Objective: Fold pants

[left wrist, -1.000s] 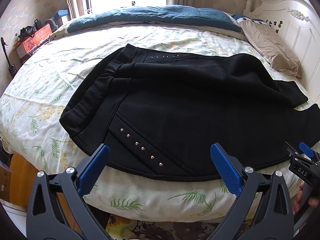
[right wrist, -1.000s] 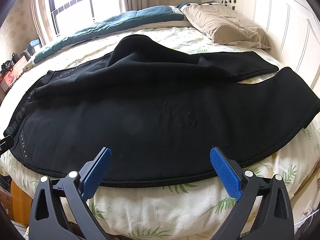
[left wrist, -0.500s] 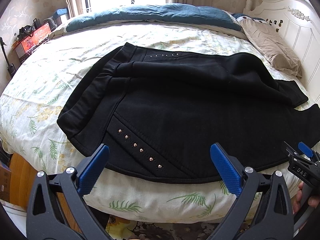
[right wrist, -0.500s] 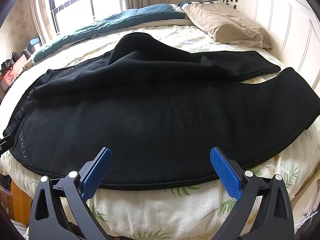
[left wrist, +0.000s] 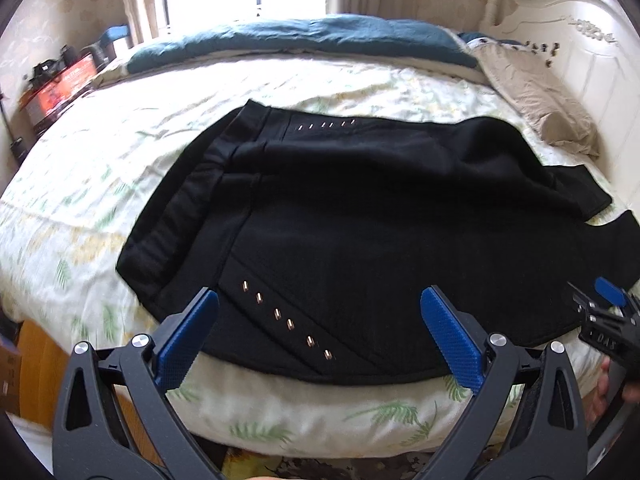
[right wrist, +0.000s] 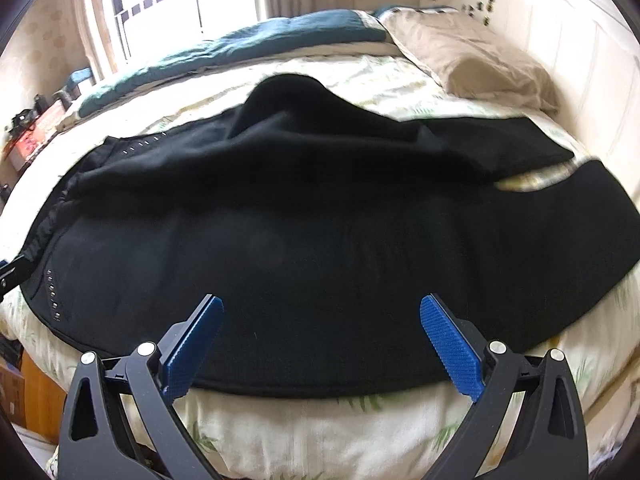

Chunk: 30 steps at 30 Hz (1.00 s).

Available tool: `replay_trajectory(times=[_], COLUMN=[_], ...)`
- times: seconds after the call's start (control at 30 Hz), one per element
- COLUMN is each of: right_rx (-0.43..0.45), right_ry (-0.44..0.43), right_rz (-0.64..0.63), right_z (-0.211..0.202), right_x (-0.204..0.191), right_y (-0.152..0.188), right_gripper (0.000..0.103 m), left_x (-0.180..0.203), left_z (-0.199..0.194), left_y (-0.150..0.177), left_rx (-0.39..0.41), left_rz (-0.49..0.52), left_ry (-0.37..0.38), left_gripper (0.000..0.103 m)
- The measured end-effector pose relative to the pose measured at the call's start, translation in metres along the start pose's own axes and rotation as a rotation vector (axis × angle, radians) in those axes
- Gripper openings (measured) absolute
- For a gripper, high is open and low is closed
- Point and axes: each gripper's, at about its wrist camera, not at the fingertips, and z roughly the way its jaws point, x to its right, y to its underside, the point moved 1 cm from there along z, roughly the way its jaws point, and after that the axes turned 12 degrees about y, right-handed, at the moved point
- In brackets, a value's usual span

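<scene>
Black pants [left wrist: 360, 220] lie spread across the bed, waistband to the left, legs running right; a row of metal studs [left wrist: 288, 324] marks the near pocket. They also fill the right wrist view [right wrist: 320, 232]. My left gripper [left wrist: 318, 312] is open and empty, just above the near hem by the studs. My right gripper [right wrist: 320, 320] is open and empty over the near edge of the leg. The right gripper's tip also shows at the right edge of the left wrist view [left wrist: 604, 316].
The bed has a floral sheet [left wrist: 100, 168], a teal blanket [left wrist: 304, 40] at the far side, a tan pillow [left wrist: 540, 96] and a white headboard [left wrist: 580, 40] on the right. A cluttered shelf [left wrist: 60, 80] stands at the left.
Both grippers have moved forward toward the pants, so the near hem now sits between the fingers. The pants have not moved. Both grippers stay open.
</scene>
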Motion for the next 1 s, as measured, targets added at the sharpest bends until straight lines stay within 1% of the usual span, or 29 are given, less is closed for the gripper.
replay_trajectory(times=[0.1,0.13,0.17,0.23,0.3,0.37,0.4,0.43,0.47,0.5,0.53,0.6,0.63,0.67,0.7,0.77,0.83,0.87,0.9,0.93,0.97,1.0], right_rx=[0.016,0.021,0.029,0.062,0.087,0.079,0.064,0.049,0.028,-0.010,-0.038,-0.124,-0.149,-0.173,-0.218,-0.284,-0.339,-0.360,-0.380,-0.414,-0.443,-0.442], right_ry=[-0.099,-0.141,-0.166,-0.225,-0.245,-0.251,-0.255,-0.263,-0.273,-0.283,-0.300,-0.355,-0.361,-0.375,-0.413,-0.458,-0.500,-0.523,-0.543,-0.573,-0.594,-0.595], right_rz=[-0.009,-0.019,-0.026,-0.056,-0.106,-0.148,-0.178,-0.205,-0.236,-0.275,-0.297,-0.375,-0.398,-0.419,-0.446,-0.480,-0.513,-0.521,-0.527,-0.533,-0.526,-0.504], right_z=[0.003,0.007,0.009,0.019,0.036,0.057,0.073,0.085,0.098,0.115,0.124,0.151,0.161,0.168,0.179,0.194,0.201,0.202,0.203,0.204,0.206,0.204], right_x=[0.004,0.004,0.005,0.002,-0.004,-0.011,-0.017,-0.022,-0.029,-0.038,-0.043,-0.061,-0.065,-0.071,-0.078,-0.087,-0.096,-0.100,-0.102,-0.106,-0.107,-0.107], right_y=[-0.031,-0.048,-0.061,-0.097,-0.132,-0.160,-0.177,-0.187,-0.198,-0.208,-0.213,-0.223,-0.225,-0.227,-0.227,-0.224,-0.222,-0.220,-0.218,-0.214,-0.212,-0.211], right_gripper=[0.098,0.098,0.098,0.098,0.098,0.098,0.098,0.098,0.098,0.098,0.098,0.098,0.098,0.098,0.098,0.098,0.098,0.098,0.089,0.038,0.009,0.008], left_x=[-0.024,-0.036,-0.048,-0.076,-0.107,-0.130,-0.137,-0.149,-0.155,-0.162,-0.167,-0.174,-0.177,-0.178,-0.179,-0.179,-0.177,-0.176,-0.175,-0.175,-0.175,-0.175], left_z=[0.003,0.007,0.011,0.023,0.042,0.062,0.071,0.089,0.099,0.117,0.130,0.155,0.170,0.182,0.190,0.208,0.218,0.220,0.221,0.221,0.221,0.222], left_y=[-0.020,-0.030,-0.042,-0.069,-0.102,-0.130,-0.140,-0.158,-0.167,-0.179,-0.187,-0.200,-0.205,-0.208,-0.211,-0.212,-0.210,-0.211,-0.212,-0.212,-0.212,-0.211], left_rx=[-0.030,-0.041,-0.052,-0.059,-0.071,-0.086,-0.093,-0.109,-0.121,-0.143,-0.166,-0.204,-0.234,-0.260,-0.279,-0.338,-0.372,-0.370,-0.368,-0.368,-0.373,-0.382], left_rz=[0.001,-0.009,-0.023,-0.062,-0.120,-0.170,-0.188,-0.208,-0.213,-0.211,-0.206,-0.202,-0.199,-0.190,-0.181,-0.155,-0.121,-0.099,-0.080,-0.061,-0.056,-0.069], left_ry=[0.089,0.128,0.157,0.193,0.216,0.246,0.256,0.274,0.287,0.310,0.321,0.323,0.319,0.319,0.320,0.333,0.328,0.324,0.321,0.318,0.323,0.360], left_gripper=[0.101,0.101,0.101,0.101,0.101,0.101,0.101,0.101,0.101,0.101,0.101,0.101,0.100,0.097,0.093,0.068,0.062,0.057,0.053,0.038,0.016,0.009])
